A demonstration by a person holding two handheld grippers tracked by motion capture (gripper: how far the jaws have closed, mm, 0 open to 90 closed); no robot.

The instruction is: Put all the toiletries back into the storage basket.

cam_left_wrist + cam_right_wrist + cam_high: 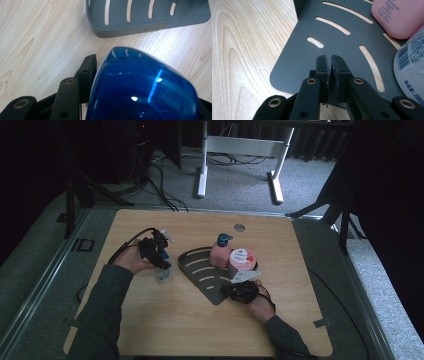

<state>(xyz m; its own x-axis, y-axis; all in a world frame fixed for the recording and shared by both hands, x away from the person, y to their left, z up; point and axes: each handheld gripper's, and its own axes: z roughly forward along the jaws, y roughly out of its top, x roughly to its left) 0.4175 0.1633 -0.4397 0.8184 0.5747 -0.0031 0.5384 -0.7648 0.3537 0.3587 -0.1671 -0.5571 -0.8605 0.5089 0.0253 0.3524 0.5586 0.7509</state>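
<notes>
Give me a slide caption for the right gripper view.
Right gripper, jaws shut, resting on the dark slotted tray beside a pink bottle.

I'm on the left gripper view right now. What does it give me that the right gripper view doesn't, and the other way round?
Left gripper view: the left gripper closed on a bottle with a shiny blue cap, just short of the tray's raised wall.
Right gripper view: the right gripper with its jaws shut together over the tray's flat corner, plus a pink bottle and a white jar standing on the tray.
Both: the dark slotted tray and the wooden table.
</notes>
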